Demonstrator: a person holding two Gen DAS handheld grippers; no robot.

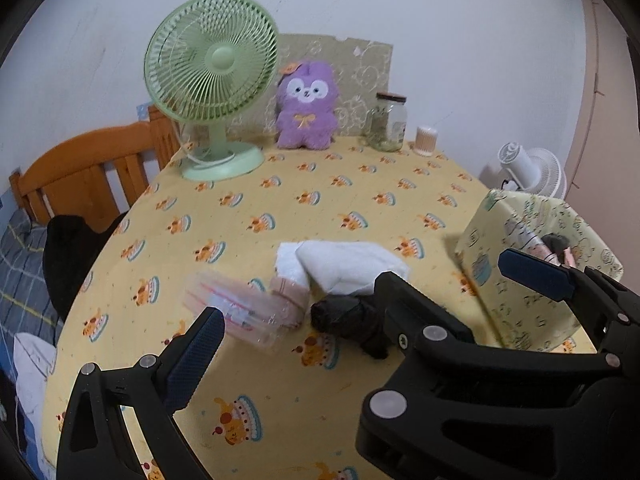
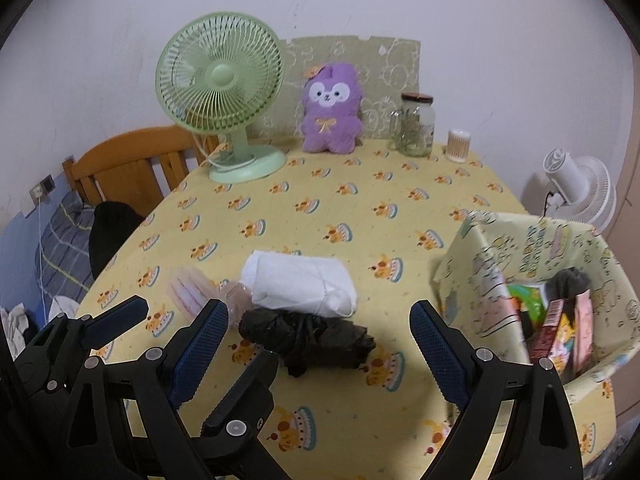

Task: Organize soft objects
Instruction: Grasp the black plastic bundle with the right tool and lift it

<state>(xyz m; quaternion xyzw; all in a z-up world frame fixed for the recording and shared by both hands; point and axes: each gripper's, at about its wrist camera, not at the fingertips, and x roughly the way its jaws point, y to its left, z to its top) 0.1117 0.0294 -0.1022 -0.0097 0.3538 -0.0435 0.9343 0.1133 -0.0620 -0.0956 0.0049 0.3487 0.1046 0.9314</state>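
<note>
Patterned storage box (image 2: 496,264) — lettering unreadable

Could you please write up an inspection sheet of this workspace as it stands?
Surface: yellow cake-print tablecloth.
Job's things: folded white towel, knotted black bag, clear plastic pouch; patterned fabric bin, partly filled.
Clutter: green desk fan, purple plush toy, glass jar, cotton-swab tub.
Grippers: left hand-held gripper and right hand-held gripper open, empty.
Cables: white fan cord.
Surroundings: wooden chair, white floor fan.
</note>
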